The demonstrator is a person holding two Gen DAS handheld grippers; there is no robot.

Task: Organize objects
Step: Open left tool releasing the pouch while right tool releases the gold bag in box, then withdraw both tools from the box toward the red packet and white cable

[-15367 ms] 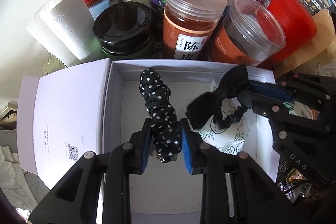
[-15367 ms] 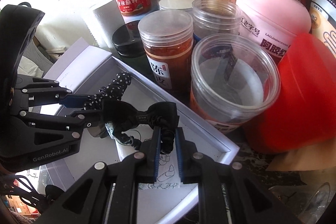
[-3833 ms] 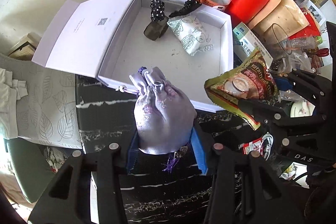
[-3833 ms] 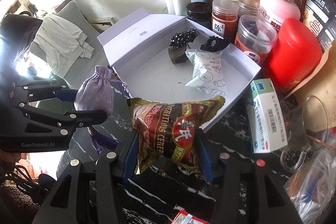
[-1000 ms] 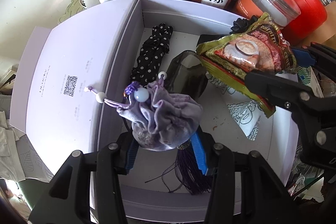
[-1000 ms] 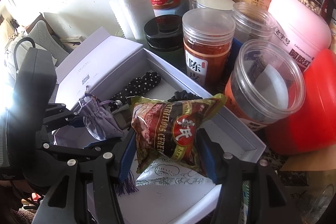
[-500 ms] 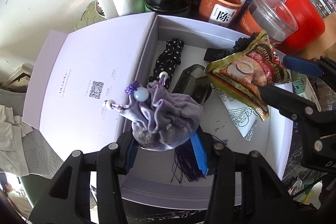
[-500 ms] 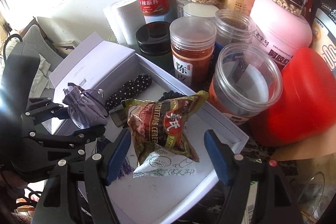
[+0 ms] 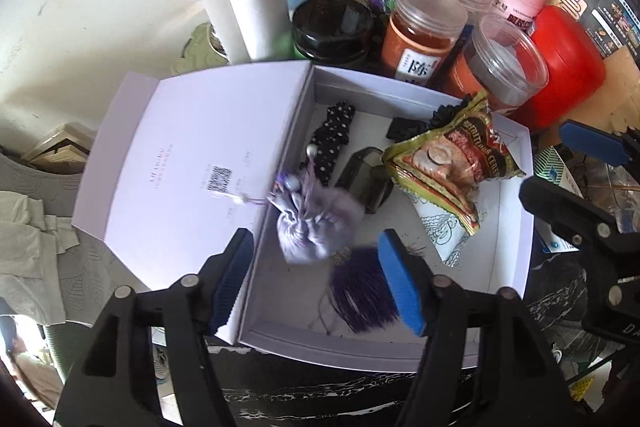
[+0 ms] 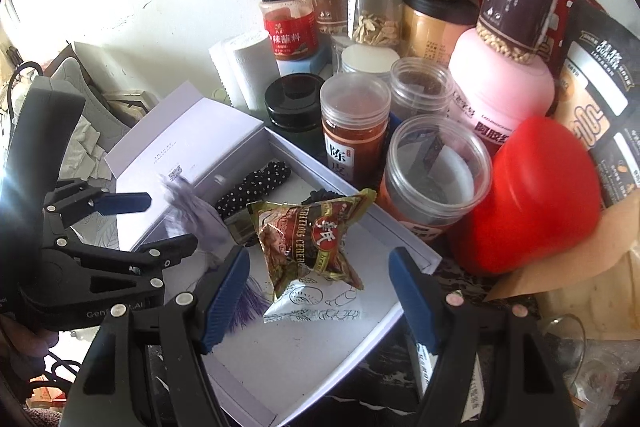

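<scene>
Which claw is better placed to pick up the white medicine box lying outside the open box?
Probably the right claw: it is open and empty, and the medicine box lies on its side. The left claw is opening over the pouch.

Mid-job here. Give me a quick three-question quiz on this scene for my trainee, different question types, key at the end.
1. True or false: the right tool is clamped on the snack packet.
2. Which item lies nearest the box's hinged lid? A) polka-dot scrunchie B) snack packet C) white patterned sachet
3. Fill in: between the left tool's opening pads sits the ____ pouch, clear of both.

Key
1. False: its pads stand apart from the packet.
2. A
3. purple
</scene>
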